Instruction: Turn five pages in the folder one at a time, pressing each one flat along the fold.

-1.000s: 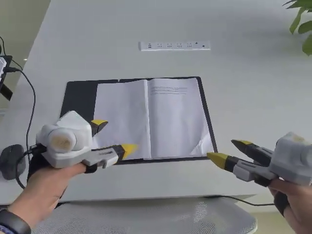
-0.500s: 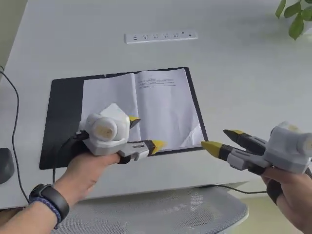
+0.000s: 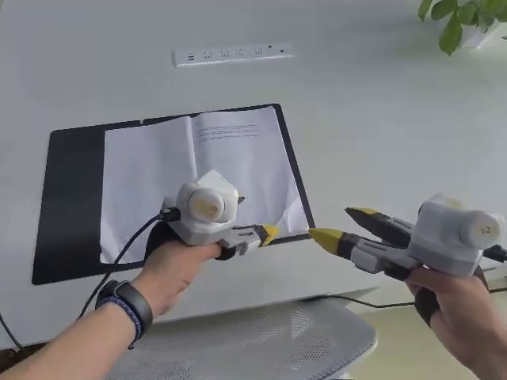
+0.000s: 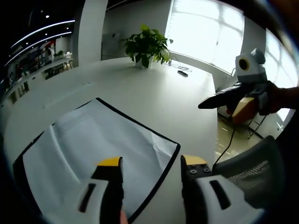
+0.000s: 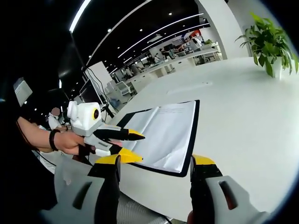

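Observation:
The black folder (image 3: 71,198) lies open on the white table, its white pages (image 3: 158,166) spread flat. The right page's near corner (image 3: 297,215) is creased and slightly lifted. My left gripper (image 3: 255,218) hovers open over that corner, nothing between its yellow-tipped fingers. In the left gripper view the left gripper (image 4: 152,162) looks across the page (image 4: 93,144) to the folder's edge. My right gripper (image 3: 337,223) stands open just right of the folder's corner, off the table's front edge. The right gripper view shows the right gripper (image 5: 158,159), the folder (image 5: 168,130) and the left gripper (image 5: 140,147).
A white power strip (image 3: 232,55) lies beyond the folder. A potted plant (image 3: 455,24) stands at the far right. A mesh chair (image 3: 261,340) sits under the table's front edge. A black cable (image 3: 131,245) trails from the left gripper.
My left gripper has travelled right, from the left page's near edge to the right page's near corner. The right gripper has edged a little closer to the folder. The head camera has shifted.

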Motion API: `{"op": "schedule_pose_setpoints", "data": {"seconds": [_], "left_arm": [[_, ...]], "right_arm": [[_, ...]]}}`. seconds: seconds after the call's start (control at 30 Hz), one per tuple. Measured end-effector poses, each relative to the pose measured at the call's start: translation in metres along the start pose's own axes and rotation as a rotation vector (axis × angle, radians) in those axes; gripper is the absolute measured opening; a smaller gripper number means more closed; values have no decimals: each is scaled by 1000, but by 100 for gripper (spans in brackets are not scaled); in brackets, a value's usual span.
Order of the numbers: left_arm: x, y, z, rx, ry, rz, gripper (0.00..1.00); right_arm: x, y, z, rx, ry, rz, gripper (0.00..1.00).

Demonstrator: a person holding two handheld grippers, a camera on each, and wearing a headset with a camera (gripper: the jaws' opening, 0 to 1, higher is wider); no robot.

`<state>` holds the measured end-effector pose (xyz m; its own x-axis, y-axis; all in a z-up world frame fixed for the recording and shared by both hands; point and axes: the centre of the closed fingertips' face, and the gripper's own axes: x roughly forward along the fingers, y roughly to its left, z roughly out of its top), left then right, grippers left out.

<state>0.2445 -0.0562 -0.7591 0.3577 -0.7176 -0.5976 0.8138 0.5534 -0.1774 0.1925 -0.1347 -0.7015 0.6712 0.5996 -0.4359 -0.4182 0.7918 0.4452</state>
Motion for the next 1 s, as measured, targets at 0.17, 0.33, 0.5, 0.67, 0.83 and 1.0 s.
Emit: {"op": "schedule_pose_setpoints", "data": {"seconds": [0.17,0.33,0.5,0.67,0.83,1.0], "left_arm": [[19,-4,-2,5,19,-3,44],[30,-2,-3,-10,29,7,39],[42,-1,-3,-20,32,12,37],[50,-3,-9,-17,44,13,35],[56,-5,-14,10,62,43,33],[59,-1,-17,70,64,84,29]], "right_arm": [[-3,-1,-1,13,-5,-5,59],[-4,-4,-2,28,-8,-6,57],[-5,-7,-1,34,-8,-4,57],[-5,-8,0,32,-7,2,57],[-6,-9,1,38,-7,1,56],[-6,-10,1,57,-15,1,55]]}}
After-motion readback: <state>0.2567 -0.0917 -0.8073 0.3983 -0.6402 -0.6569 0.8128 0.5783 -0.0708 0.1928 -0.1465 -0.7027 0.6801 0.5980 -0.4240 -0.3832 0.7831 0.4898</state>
